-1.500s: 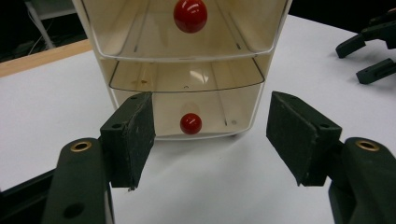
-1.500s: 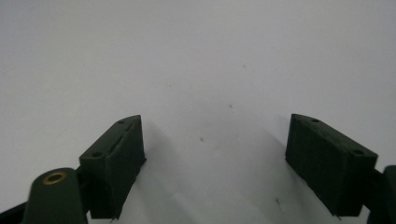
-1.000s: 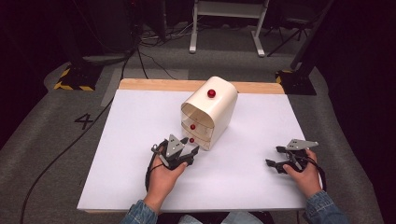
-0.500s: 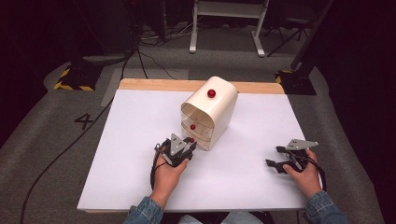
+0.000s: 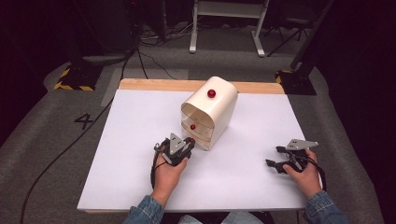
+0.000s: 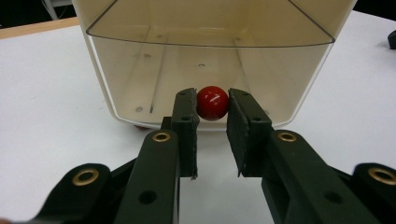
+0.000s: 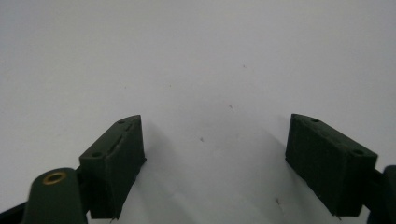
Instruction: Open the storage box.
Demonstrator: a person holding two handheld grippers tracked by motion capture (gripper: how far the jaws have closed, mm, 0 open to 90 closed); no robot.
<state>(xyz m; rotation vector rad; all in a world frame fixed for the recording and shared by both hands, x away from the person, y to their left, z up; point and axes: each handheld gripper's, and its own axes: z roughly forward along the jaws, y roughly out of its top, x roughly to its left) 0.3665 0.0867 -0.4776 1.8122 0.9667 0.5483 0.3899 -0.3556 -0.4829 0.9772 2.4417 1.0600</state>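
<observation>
Left gripper (image 6: 212, 109) is at the front of the cream drawer unit (image 5: 215, 105), jaws level and pointing straight into it. Its jaws have just been closing and now clamp the red knob (image 6: 212, 102) of the bottom drawer (image 6: 205, 74), 1 pad on each side of the ball, both touching it. In the left gripper view the drawer front is translucent; the inside looks bare apart from a few specks and a small hole in the floor. From the high view the left gripper (image 5: 180, 148) sits just in front of the unit's lower front corner, hand behind it, cable looping back along the wrist. The unit stands upright on the white table (image 5: 140, 140), roughly mid-table and turned a bit so its front faces the person's left hand. It has a rounded top, a 2nd red knob (image 5: 192, 126) on the drawer above, and a 3rd knob (image 5: 211, 93) up on the top. Right gripper (image 5: 280, 158) rests on the table near the right edge, well apart from the unit, held by the right hand (image 5: 303, 175). Its jaws stand wide apart with nothing between them; the right gripper (image 7: 215, 168) view gives plain white table surface past the pads. Wooden table edge (image 5: 154, 84) is visible along the far side.
</observation>
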